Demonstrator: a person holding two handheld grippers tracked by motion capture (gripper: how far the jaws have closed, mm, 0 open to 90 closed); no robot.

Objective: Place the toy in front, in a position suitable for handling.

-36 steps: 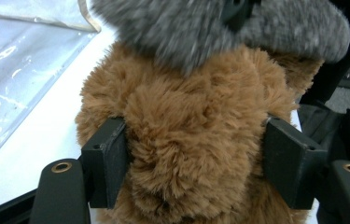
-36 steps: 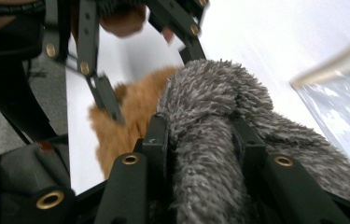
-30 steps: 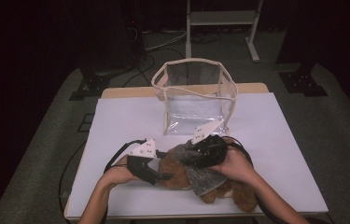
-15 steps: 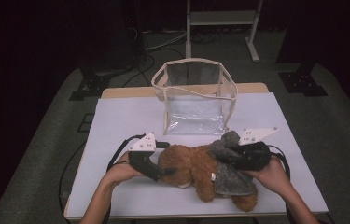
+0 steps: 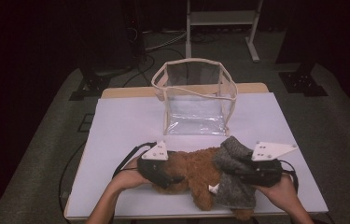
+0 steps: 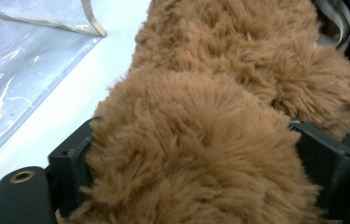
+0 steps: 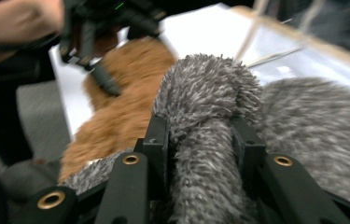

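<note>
No legible text or labels

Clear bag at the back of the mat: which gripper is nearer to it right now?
Left, narrowly. The left gripper grips the brown plush toy below the clear bag's left corner; the right gripper, pinching the grey cloth, sits off its right corner.

Overhead light brightens my white tabletop against dark surroundings, while my right gripper view smears with motion blur.
</note>
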